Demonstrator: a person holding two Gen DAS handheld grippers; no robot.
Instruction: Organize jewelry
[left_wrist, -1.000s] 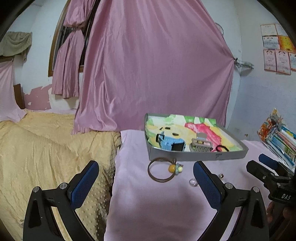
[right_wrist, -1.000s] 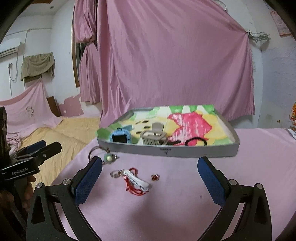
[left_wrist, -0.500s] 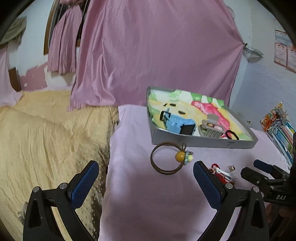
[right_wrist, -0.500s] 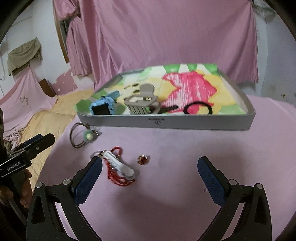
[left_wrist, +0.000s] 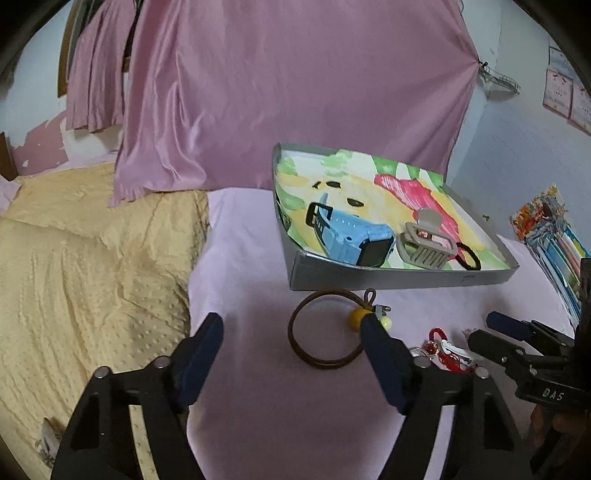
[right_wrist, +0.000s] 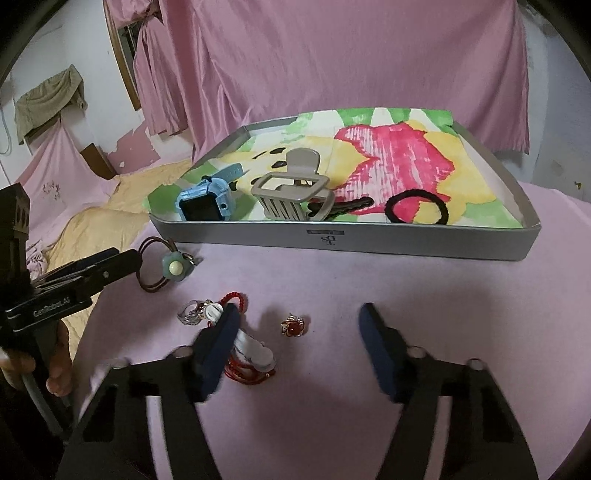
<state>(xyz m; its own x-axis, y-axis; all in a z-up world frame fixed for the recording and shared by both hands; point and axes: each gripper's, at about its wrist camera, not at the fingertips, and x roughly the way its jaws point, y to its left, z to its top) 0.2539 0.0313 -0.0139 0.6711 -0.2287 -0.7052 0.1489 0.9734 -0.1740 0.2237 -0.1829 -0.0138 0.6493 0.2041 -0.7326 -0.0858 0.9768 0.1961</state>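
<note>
Both grippers have dropped toward the pink cloth and tipped downward since a second ago, and both sets of jaws have just been closing from full spread. The left gripper now stands partly spread with nothing pinched: the brown hair tie with its yellow bead lies on the cloth between and just beyond the pads, the right-hand pad overlapping the bead end in the left wrist view, though whether it touches cannot be told. The right gripper is narrower, its jaws about half closed, also gripping nothing; the small red-stone ring sits on the cloth in the gap between the fingertips, while the left-hand pad hangs over the red cord bracelet with the white clasp. Beside that lies a silver ring. Judging from this, each hand is lining up on its own piece, the hair tie for the left and probably the red ring for the right, so two pick-ups look close but neither is made yet. Beyond them the grey tray with the bright paper lining already holds a blue watch, a beige claw clip and a black hair band, so the loose pieces on the cloth are what remains to go in
</note>
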